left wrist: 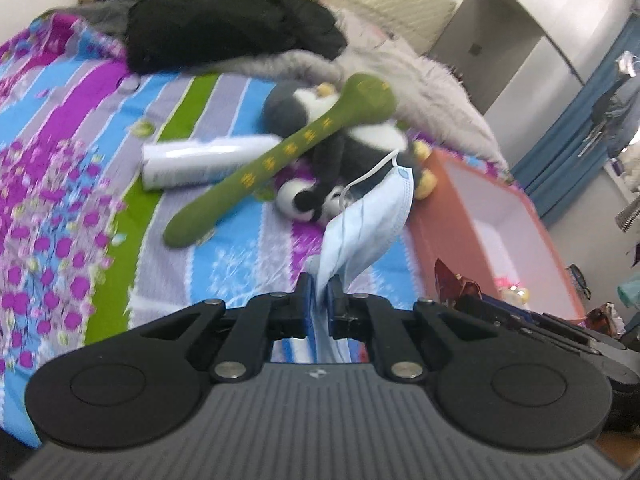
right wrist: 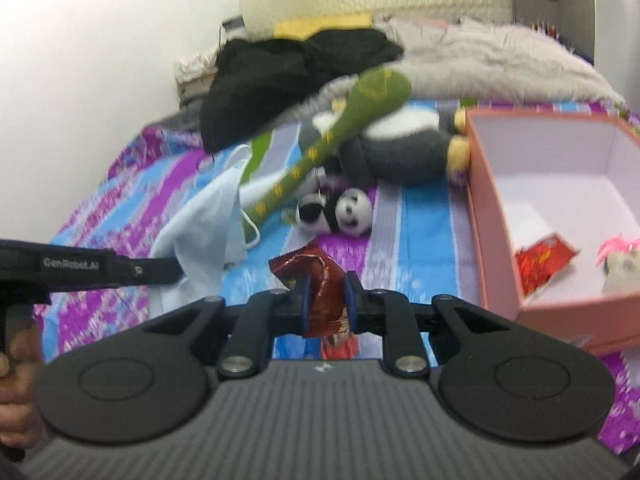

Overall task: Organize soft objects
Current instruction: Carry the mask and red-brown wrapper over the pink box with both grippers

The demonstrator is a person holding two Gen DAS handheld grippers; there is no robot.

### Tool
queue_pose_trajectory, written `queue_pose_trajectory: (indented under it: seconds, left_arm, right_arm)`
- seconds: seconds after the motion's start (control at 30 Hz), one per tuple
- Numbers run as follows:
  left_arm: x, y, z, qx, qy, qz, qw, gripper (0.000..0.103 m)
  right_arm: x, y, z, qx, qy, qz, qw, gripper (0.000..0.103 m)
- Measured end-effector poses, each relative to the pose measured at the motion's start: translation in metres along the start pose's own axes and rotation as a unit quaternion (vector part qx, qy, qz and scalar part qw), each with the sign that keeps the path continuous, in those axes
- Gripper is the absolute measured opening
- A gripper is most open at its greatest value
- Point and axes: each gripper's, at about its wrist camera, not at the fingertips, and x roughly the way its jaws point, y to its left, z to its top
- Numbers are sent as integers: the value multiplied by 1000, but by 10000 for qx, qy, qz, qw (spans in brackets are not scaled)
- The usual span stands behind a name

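My left gripper [left wrist: 320,282] is shut on a light blue face mask [left wrist: 368,220] that hangs up off the bed; the mask [right wrist: 208,216] also shows at the left of the right wrist view. My right gripper [right wrist: 327,280] is shut on a crumpled red snack packet [right wrist: 324,300], raised above the sheet. A pink open box [right wrist: 492,216] stands just to the right of it, holding another red packet [right wrist: 544,260] and a pink-tufted item [right wrist: 624,256]. On the bed ahead lie a green plush stick [left wrist: 288,148], a small panda plush [right wrist: 352,208] and a larger grey-and-white plush [right wrist: 400,148].
A white cylinder [left wrist: 200,160] lies left of the green plush. Black clothing [left wrist: 224,20] and a grey furry blanket [left wrist: 420,76] are piled at the bed's far end by the wall. A hand [right wrist: 16,380] grips the left tool's handle. The patterned sheet [left wrist: 60,200] stretches to the left.
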Motion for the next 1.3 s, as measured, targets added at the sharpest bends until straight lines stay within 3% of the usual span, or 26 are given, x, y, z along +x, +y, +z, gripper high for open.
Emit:
queue_pose_trajectory:
  seconds: [0.43,0.73,1.0,1.2,1.3]
  left_arm:
    - [-13,-95,74,697,-480,-717,9938,9]
    - [24,-192,108,1076,-260,-1346,9847,9]
    - [92,-264,126,1407,232,-1467,9788,9]
    - [168,-300,138,1660,759,-1257,9751,9]
    - [203,-311,136,1768,957,-1259,9715,9]
  right_arm:
    - [-53,-23,66,-143,-1034,-405,9937,21]
    - [-79,-83,106,102,-1439,-1030,9842,21]
    - [-77,-147,123,419,-1263,-1689,9766,20]
    - [-47,-207,123,888,-635,-2046,9727,20]
    - [-25,-238,116,1199,-204,-2015,9719,20]
